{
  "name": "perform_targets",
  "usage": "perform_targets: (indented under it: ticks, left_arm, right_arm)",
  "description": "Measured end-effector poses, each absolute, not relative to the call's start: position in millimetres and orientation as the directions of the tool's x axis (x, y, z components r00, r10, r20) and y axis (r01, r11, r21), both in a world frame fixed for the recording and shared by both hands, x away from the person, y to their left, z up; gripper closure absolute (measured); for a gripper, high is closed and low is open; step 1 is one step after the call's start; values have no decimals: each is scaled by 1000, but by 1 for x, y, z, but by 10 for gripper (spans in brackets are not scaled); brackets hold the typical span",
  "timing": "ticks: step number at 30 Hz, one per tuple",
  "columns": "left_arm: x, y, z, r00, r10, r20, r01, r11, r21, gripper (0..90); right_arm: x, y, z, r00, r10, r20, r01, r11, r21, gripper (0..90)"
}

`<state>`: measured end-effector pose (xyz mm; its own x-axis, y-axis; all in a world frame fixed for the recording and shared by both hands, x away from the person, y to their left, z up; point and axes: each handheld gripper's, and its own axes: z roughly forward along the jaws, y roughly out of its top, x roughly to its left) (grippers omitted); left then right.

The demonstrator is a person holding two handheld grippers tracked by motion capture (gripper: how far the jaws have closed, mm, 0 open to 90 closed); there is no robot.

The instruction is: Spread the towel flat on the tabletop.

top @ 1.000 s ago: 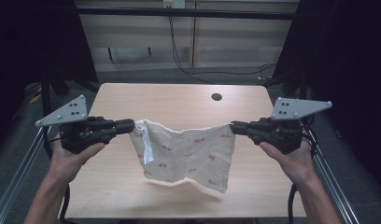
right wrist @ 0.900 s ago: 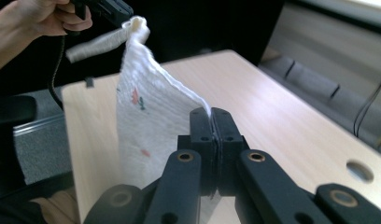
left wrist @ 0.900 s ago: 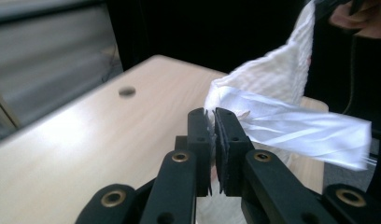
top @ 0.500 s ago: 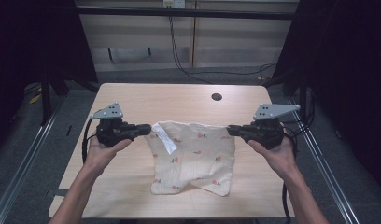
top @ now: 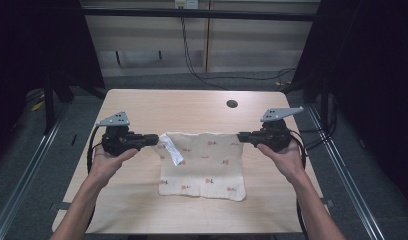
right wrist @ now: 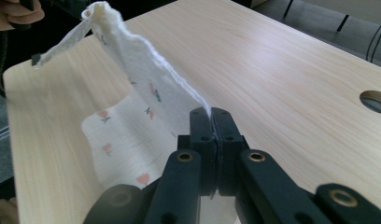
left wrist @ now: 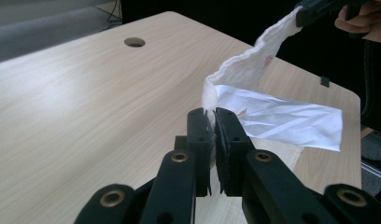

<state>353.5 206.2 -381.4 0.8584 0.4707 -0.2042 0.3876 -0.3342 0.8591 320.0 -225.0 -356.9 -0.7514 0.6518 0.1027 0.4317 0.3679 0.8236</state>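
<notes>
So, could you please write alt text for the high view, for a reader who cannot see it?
Two hands hold a pale printed cloth by its far corners, the left claw and the right claw each shut on one corner. Most of the cloth lies on a light wooden table; a white label hangs near the left corner.
</notes>
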Motion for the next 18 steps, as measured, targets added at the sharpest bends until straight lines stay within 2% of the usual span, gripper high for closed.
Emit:
perform_targets:
  ticks: [5,10,18]
  left_arm:
    - [364,201,-393,849,474,-233,417,-332,846,852]
    - [379,202,-403,836,475,-276,447,-296,844,851]
    - [397,200,-425,805,513,-297,483,-278,830,844]
  right_arm:
    - [332,-226,-365,-745,660,99,439,372,818,888]
    - [356,-227,-387,-725,676,129,469,347,812,887]
    - [379,-222,-413,-689,712,133,474,304,826,887]
